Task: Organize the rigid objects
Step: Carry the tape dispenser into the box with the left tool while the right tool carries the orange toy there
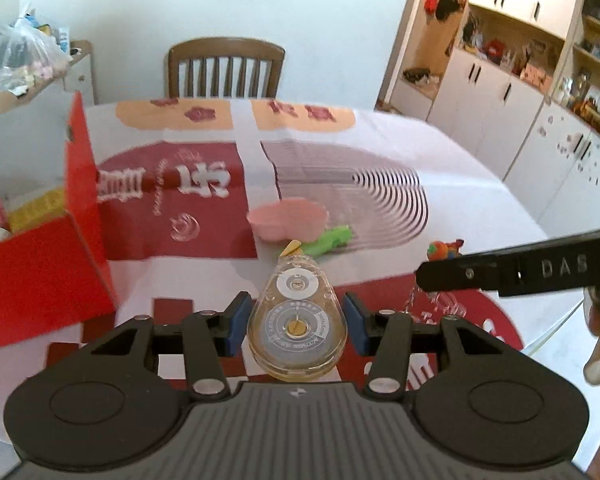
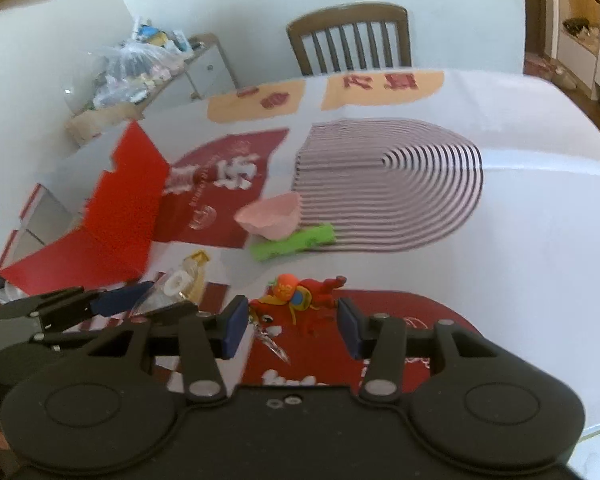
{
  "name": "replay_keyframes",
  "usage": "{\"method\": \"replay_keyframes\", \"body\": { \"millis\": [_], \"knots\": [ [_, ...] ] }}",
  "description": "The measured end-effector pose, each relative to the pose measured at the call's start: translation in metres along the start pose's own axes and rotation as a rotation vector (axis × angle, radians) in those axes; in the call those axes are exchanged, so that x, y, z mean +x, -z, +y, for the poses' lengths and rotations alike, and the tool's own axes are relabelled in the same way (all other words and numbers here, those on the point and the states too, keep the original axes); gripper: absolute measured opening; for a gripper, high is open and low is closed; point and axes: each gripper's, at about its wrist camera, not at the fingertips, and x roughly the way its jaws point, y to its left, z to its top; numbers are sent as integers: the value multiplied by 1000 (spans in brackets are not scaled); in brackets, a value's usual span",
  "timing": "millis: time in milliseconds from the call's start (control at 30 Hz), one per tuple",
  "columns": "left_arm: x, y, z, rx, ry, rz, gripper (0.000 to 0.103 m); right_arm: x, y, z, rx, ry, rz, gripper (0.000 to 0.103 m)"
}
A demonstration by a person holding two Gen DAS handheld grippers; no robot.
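The left hand-held gripper [image 1: 295, 309] has its blue pads pressed on both flanks of the clear, teardrop-shaped plastic correction-tape dispenser [image 1: 296, 320]. It grasps the dispenser flat between the jaws, nose pointing away, and the right wrist view shows it carried clear of the desk [image 1: 452, 160].

The right hand-held gripper [image 2: 292, 314] appears to be clenched on the small red-and-orange toy figure keyring [image 2: 300, 298]. Its glassy pendant [image 2: 274, 344] dangles below, which suggests the toy is lifted, though blur makes the pad contact hard to confirm.

So I judge the task to be partway done, with two rigid things in hand and neither put away.

Beyond the grippers, the shallow pink plastic bowl [image 1: 286, 220] and the bright green plastic piece [image 1: 328, 240] just beside it lie loose on the printed red-and-white cloth, waiting their turn.

To the left stands the open red cardboard box [image 1: 44, 264], flap up. It looks like the likely destination and already holds a few things, a yellow block and something pink among them.

- **Box:** its inside is cut off at the frame edge, so I cannot tell how full it is or what else is in it.
- **Green piece:** it is too smeared to identify.
- **Desk:** its near edge is hidden under the gripper bodies.

Farthest off, a brown wooden slat-back chair [image 1: 226, 66] stands at the desk's far side.
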Motion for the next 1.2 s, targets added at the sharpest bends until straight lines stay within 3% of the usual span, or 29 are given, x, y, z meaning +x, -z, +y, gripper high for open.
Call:
{"method": "replay_keyframes", "body": {
  "millis": [333,567,867,1200],
  "knots": [
    [-60,-31,24,-45,-49,-91,49,-30,-30,53,-108,-54,-83,47],
    [-96,-46,60,-94,-120,-180,49,-28,-60,103,-198,-116,-124,47],
    [-128,-61,137,-171,-267,-260,49,4,-90,178,-311,-180,-128,47],
    [-126,-63,224,-283,-394,-244,49,53,-98,244,-409,-180,-107,47]
  ]
}}
